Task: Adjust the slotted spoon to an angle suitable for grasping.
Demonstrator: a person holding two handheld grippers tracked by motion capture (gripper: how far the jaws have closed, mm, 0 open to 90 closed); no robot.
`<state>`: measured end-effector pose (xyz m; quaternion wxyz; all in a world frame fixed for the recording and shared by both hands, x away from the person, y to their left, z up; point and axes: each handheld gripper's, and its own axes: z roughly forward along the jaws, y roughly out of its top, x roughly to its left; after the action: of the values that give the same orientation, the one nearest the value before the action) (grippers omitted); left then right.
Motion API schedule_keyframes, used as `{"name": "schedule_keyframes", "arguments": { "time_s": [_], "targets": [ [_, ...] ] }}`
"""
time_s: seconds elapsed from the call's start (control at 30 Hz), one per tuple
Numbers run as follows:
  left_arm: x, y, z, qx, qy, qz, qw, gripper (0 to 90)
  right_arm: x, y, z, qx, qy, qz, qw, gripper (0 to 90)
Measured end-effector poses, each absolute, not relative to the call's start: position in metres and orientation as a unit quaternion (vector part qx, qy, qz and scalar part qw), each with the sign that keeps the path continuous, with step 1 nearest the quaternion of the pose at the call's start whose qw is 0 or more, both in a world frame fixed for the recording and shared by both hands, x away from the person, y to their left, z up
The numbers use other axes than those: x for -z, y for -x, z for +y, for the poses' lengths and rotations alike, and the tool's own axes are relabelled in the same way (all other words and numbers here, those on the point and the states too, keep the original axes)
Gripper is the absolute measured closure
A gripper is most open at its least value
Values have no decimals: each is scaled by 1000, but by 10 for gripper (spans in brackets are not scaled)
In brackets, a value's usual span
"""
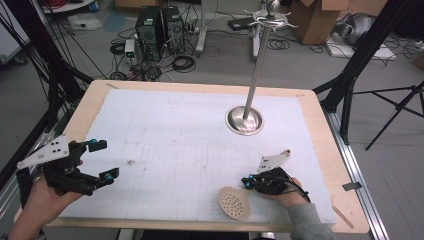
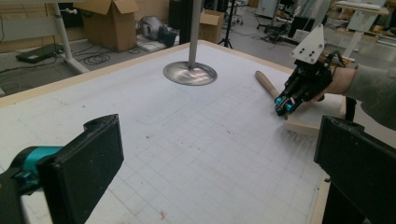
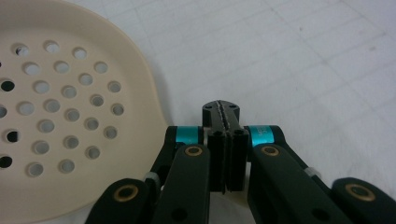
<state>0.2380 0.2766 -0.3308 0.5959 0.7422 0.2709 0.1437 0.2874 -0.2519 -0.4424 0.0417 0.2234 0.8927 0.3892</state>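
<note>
A cream skimmer spoon with a perforated bowl (image 1: 234, 202) lies near the table's front edge; its wooden handle (image 2: 264, 84) runs away under my right hand. In the right gripper view the bowl (image 3: 60, 107) sits just left of the jaws. My right gripper (image 1: 246, 183) (image 3: 226, 112) (image 2: 282, 106) rests low over the mat beside the bowl's rim, its jaws pressed together with nothing visible between them. At the table's left edge my left gripper (image 1: 105, 160) (image 2: 219, 163) is held with its jaws wide open and nothing between them.
A metal stand with a round base (image 1: 244, 120) (image 2: 190, 73) and a tall pole stands at the back right of the white grid mat (image 1: 175, 150). The wooden table rim (image 1: 320, 130) borders the mat. Boxes, cables and tripods lie on the floor beyond.
</note>
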Motion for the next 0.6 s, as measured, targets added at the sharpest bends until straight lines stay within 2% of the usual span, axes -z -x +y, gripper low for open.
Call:
{"name": "schedule_keyframes", "arguments": {
  "time_s": [0.27, 0.4, 0.5, 0.6],
  "targets": [
    [331, -240, 273, -142, -746, 268, 593, 19, 444, -275, -282, -401, -237, 885, 21, 900],
    [331, -241, 271, -141, -746, 268, 593, 19, 443, -275, -283, -398, -229, 888, 25, 900],
    [332, -241, 271, -140, -748, 267, 592, 19, 437, -278, -292, -421, -247, 872, 45, 900],
    [332, -242, 271, -141, -746, 269, 592, 18, 428, -282, -318, -436, -296, 843, 105, 900]
  ]
}}
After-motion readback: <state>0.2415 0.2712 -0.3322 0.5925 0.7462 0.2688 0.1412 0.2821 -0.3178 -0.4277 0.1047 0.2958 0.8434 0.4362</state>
